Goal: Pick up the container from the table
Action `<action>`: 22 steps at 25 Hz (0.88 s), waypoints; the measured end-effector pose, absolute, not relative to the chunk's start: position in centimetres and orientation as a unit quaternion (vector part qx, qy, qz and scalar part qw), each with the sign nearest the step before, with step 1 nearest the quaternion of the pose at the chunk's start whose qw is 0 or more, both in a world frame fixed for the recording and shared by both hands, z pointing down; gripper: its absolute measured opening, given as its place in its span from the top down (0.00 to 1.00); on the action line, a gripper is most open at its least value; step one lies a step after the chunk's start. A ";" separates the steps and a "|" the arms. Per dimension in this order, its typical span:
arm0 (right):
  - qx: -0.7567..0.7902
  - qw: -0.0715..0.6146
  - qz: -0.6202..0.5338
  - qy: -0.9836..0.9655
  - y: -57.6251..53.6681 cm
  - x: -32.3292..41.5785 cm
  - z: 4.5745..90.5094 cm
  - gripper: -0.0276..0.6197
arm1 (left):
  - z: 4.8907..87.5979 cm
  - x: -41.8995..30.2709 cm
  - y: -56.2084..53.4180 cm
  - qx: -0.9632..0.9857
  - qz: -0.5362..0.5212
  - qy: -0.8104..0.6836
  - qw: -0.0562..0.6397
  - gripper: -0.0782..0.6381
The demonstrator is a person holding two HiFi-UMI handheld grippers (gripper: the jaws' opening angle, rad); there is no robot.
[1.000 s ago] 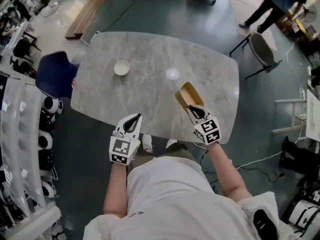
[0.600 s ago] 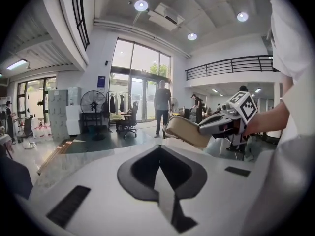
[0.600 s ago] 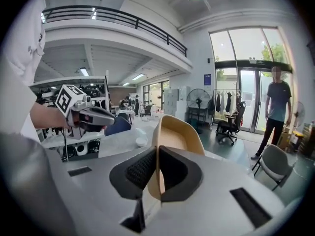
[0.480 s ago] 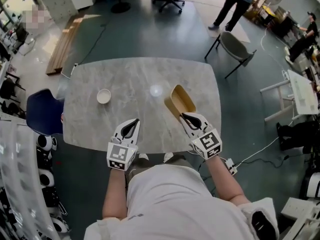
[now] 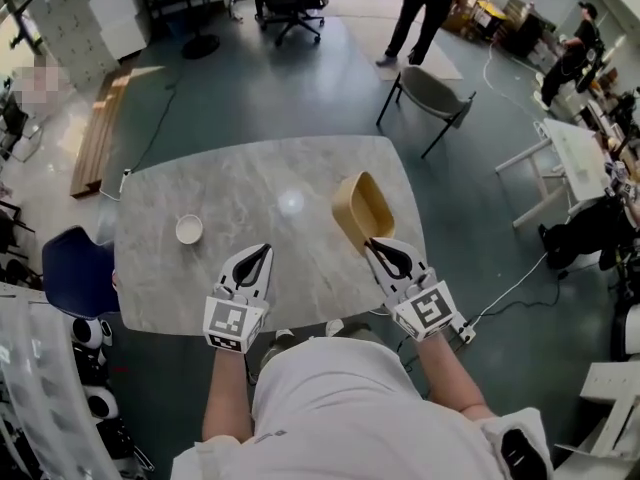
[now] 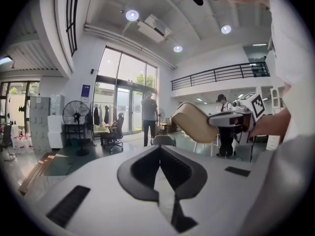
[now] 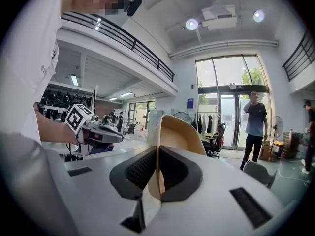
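The tan, scoop-shaped container (image 5: 362, 208) hangs tilted above the right part of the grey marble table (image 5: 200, 193). My right gripper (image 5: 378, 249) is shut on its near rim. In the right gripper view the rim (image 7: 162, 132) stands clamped between the dark pads of that gripper (image 7: 157, 154). My left gripper (image 5: 256, 259) hovers over the table's near edge, shut with nothing in it. The left gripper view shows its jaws (image 6: 160, 151) closed, and the container (image 6: 194, 122) held in the air at the right by the right gripper (image 6: 235, 119).
A small white bowl (image 5: 188, 230) sits on the left of the table. A blue chair (image 5: 72, 268) stands at the table's left. A grey chair (image 5: 432, 93) and a standing person (image 5: 425, 3) are beyond the far right corner. A white table (image 5: 570, 153) is further right.
The container has stayed in my right gripper and come up and nearer, and now looks larger. My left gripper stayed shut near the front edge. The head view has shifted.
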State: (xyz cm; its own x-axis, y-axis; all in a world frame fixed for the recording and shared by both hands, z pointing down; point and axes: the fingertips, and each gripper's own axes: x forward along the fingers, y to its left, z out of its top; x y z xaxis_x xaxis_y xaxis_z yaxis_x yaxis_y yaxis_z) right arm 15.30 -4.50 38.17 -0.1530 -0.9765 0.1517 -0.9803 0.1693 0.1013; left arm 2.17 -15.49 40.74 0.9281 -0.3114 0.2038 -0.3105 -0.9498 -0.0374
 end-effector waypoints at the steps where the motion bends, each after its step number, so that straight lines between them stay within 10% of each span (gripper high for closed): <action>1: 0.650 0.087 0.005 -0.755 -4.2 15.5 37.8 0.91 | 40.4 2.4 -15.4 -0.983 -0.101 0.152 0.006 0.89; 22: 0.713 0.046 -0.030 -0.699 -0.1 17.9 36.1 0.91 | 37.9 5.6 -13.8 -0.991 -0.073 0.105 0.033 0.89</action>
State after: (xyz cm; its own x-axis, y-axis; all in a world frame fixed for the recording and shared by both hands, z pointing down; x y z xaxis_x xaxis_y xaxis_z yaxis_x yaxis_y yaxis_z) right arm 17.86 -0.09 36.06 0.0214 -0.9995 0.0220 -0.9939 -0.0189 0.1084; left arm 5.65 -13.80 37.92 0.9672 -0.2131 0.1384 -0.2034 -0.9757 -0.0811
